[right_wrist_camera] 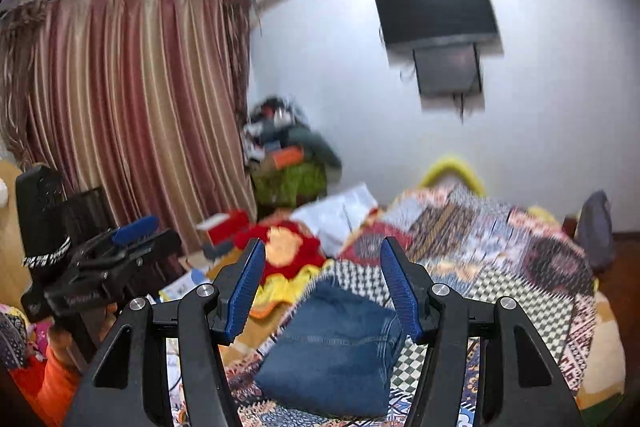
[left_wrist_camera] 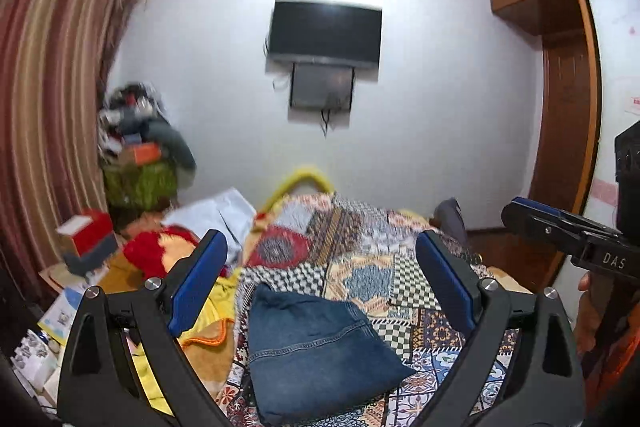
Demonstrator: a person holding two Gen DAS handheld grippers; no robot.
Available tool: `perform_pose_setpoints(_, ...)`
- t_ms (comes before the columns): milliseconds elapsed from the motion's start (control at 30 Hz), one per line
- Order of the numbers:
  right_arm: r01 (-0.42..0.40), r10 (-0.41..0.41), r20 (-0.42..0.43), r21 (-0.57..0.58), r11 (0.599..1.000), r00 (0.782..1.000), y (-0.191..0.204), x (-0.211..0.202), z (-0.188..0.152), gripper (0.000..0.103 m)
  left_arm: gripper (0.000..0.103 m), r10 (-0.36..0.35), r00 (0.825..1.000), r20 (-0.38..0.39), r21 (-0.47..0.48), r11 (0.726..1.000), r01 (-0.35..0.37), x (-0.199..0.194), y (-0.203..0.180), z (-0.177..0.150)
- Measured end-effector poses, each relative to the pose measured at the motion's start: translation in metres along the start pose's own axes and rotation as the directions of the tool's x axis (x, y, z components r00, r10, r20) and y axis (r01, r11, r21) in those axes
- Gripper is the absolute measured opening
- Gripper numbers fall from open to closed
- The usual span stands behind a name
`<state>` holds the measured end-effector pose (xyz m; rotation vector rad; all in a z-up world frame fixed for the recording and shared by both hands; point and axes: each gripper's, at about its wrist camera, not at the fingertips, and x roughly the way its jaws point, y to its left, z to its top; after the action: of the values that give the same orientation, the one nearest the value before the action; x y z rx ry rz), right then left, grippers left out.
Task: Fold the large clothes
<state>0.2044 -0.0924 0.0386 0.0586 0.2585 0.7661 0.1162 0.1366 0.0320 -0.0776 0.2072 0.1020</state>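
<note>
Folded jeans [left_wrist_camera: 316, 351] lie flat on the patchwork bedspread [left_wrist_camera: 404, 267], near the bed's close edge, touched by neither claw. The left claw [left_wrist_camera: 320, 279] hangs above them with its blue pads [left_wrist_camera: 200, 279] spread wide and nothing between. The right claw [right_wrist_camera: 322, 287] is parted too, narrower, its jaws apart and bare, the jeans lying below it on the bed. In the left view that right claw [left_wrist_camera: 532, 213] pokes in from the side, white letters "DAS" readable on its black body; a hand [left_wrist_camera: 586, 323] grips beneath it. In the right view the left claw's [right_wrist_camera: 136, 231] side carries writing too blurred to read. A red and yellow blanket [left_wrist_camera: 160, 255] crowds the bedspread's left edge. To the right of the jeans the spread lies bare out to the bed's rim. On the wall hangs a dark television [left_wrist_camera: 325, 31], its screen blank.
</note>
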Motion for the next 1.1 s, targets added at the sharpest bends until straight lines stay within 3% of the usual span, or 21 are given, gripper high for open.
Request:
perform_pose_setpoints(233, 0.051, -0.050, 0.075, -0.013, 0.999, 0.996, 0.035, -0.060, -0.023, 0.057, 0.097, 0.056, 0.997, 0.061, 0.006, 0.998, -0.056, -0.052, -0.026, -0.018)
perform_pose_setpoints(367, 0.138, -0.133, 0.085, -0.051, 0.989, 0.987, 0.050, -0.078, -0.034, 0.058, 0.097, 0.070, 0.995, 0.067, 0.019, 0.997, -0.071, -0.064, -0.035, -0.024)
perform_pose_setpoints(400, 0.145, -0.141, 0.080, -0.046, 0.988, 0.987, 0.052, -0.082, -0.036, 0.061, 0.099, 0.067, 0.996, 0.066, 0.017, 0.998, -0.068, -0.066, -0.037, -0.026)
perform_pose_setpoints(500, 0.157, -0.155, 0.069, -0.028, 0.987, 0.986, 0.054, -0.089, -0.042, 0.086, 0.103, 0.072, 0.995, 0.069, -0.013, 0.997, -0.071, -0.069, -0.034, -0.030)
perform_pose_setpoints(633, 0.191, -0.189, 0.071, -0.030, 0.981, 0.979, 0.056, -0.095, -0.048, 0.096, 0.103, 0.068, 0.997, 0.040, -0.044, 0.997, -0.066, -0.067, -0.030, -0.036)
perform_pose_setpoints(1100, 0.204, -0.203, 0.044, -0.020, 0.979, 0.978, 0.048, -0.082, -0.050, 0.098, 0.103, 0.082, 0.997, 0.003, -0.077, 0.994, -0.082, -0.067, -0.024, -0.046)
